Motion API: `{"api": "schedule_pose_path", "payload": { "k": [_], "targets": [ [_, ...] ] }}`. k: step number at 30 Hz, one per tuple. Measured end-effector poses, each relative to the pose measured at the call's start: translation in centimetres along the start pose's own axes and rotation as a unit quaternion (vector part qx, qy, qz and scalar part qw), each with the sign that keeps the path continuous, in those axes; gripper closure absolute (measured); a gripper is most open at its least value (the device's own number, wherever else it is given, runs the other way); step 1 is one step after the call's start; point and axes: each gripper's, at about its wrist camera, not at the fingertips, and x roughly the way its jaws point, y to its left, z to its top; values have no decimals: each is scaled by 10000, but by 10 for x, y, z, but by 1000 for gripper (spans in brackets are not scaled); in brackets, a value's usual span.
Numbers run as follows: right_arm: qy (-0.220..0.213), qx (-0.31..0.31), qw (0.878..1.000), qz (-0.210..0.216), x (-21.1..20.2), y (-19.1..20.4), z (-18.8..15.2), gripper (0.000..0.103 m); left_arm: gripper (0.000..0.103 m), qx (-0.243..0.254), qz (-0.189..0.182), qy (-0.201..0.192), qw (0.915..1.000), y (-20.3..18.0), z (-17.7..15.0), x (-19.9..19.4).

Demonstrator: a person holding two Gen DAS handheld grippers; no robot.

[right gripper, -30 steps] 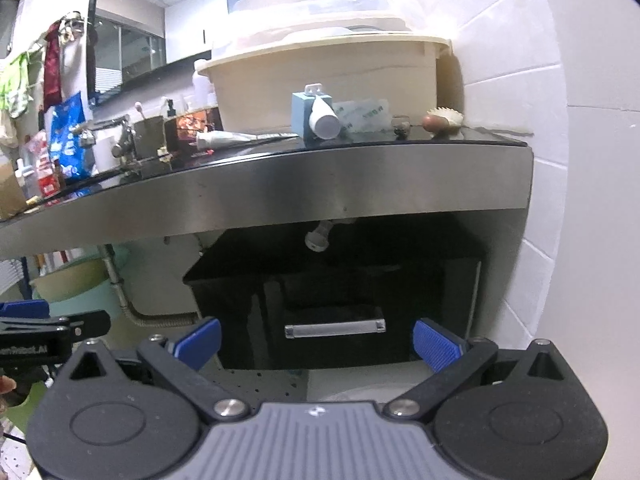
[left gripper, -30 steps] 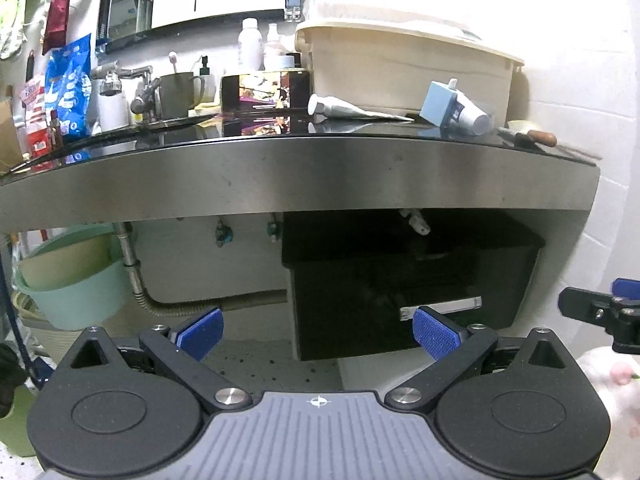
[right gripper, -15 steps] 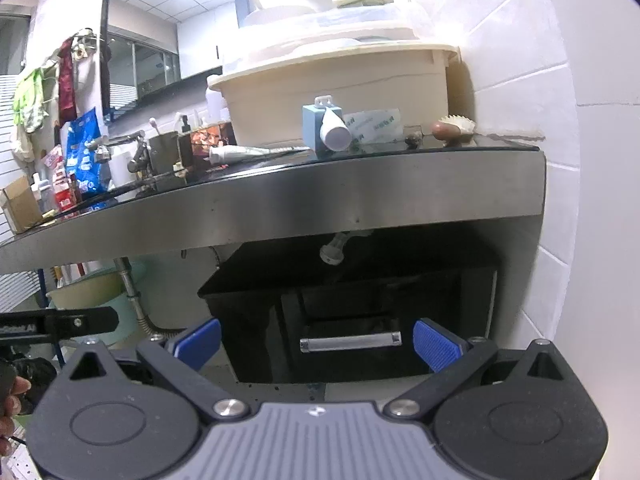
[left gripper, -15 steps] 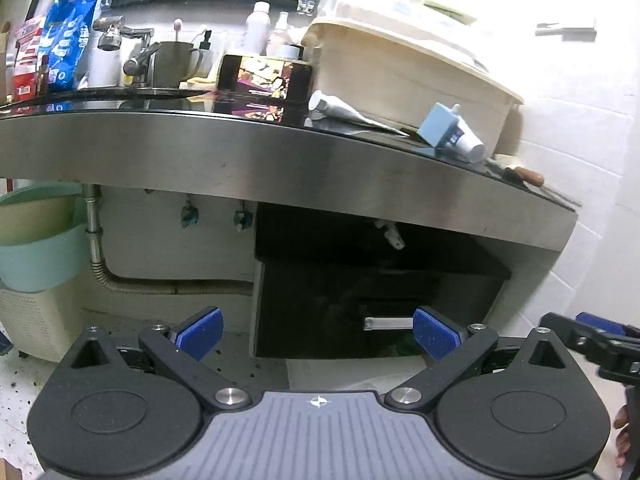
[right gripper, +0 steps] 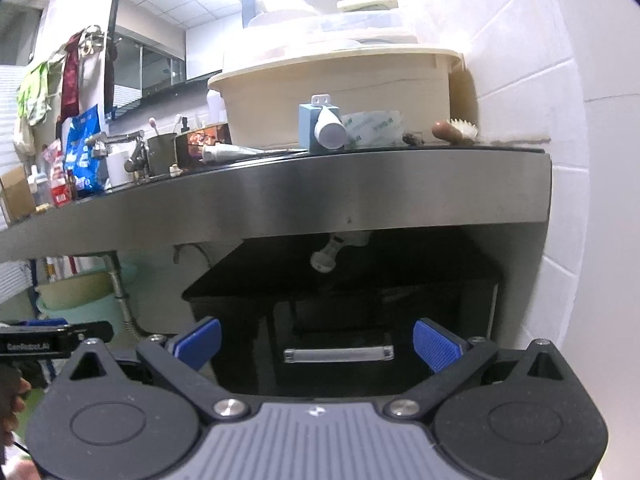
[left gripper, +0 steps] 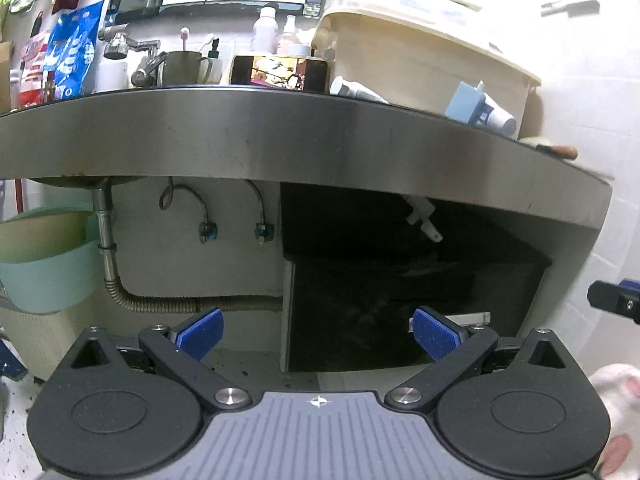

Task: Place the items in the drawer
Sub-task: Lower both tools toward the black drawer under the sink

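Both tools are held wide apart with nothing gripped: left tool (left gripper: 318, 334), right tool (right gripper: 316, 344). The black drawer (right gripper: 340, 344) is seen shut, lower centre, under the steel desk (right gripper: 280, 200). A cream tub (right gripper: 336, 92) with stacked stuff inside is parked upper centre; a tube (right gripper: 236, 152) is laid beside it.

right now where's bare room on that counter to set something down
Little. The clearest bare strip of counter lies between the toothpaste tube and the blue holder. The faucet end is crowded, and the cream tub fills the back.
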Motion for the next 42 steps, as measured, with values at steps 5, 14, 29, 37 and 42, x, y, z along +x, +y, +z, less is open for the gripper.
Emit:
{"api": "schedule_pose_path", "payload": {
  "k": [5,14,29,37,42],
  "targets": [
    [-42,-145,9999,-56,7,-1,-12,0,1,57,60,-70,9999,-1,-9,4],
    [9,-319,9994,-152,8,0,-27,0,1,138,83,-107,9998,12,-18,10],
    [419,-605,9972,-103,17,10,-42,0,1,223,43,139,9996,12,-25,20],
    [608,-948,9936,-77,20,22,-47,0,1,175,57,326,9993,15,-28,28],
    [811,-1078,9909,-26,27,26,-51,0,2,48,92,481,9988,14,-35,30]
  ]
}}
